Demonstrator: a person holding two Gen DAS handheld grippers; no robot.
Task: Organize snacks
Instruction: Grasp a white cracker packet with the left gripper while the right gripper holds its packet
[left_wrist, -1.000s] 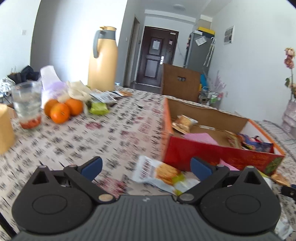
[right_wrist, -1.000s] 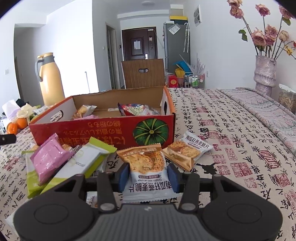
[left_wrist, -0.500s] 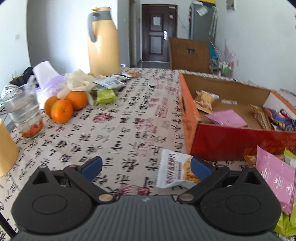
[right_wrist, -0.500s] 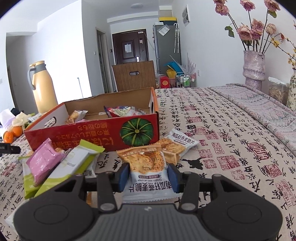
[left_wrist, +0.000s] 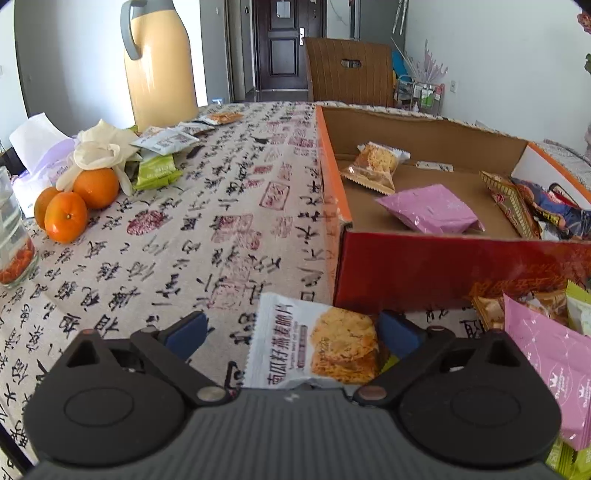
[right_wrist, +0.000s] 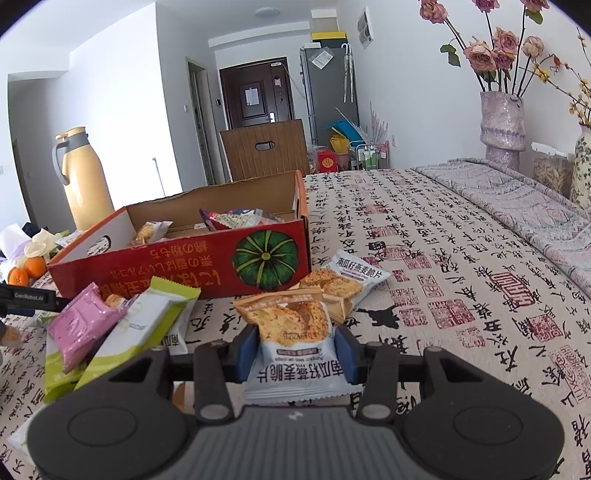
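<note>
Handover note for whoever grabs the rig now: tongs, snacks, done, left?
Right tongs: shut on a white cracker packet.
Left tongs: open around another cracker packet lying on the table, not gripped.
Red box: already holds several snacks, including a pink packet.
Left: both cracker packets, the pink and green packets in front of the box, and the cracker packet at its corner.

The white crisp packet (left_wrist: 314, 341) between the open blue pads reads 南瓜籽燕麦脆片, the same characters showing upside down on the white packet (right_wrist: 295, 350) the other gripper clamps, and "GenRobot.AI" marks a black bar (right_wrist: 27, 296).
</note>
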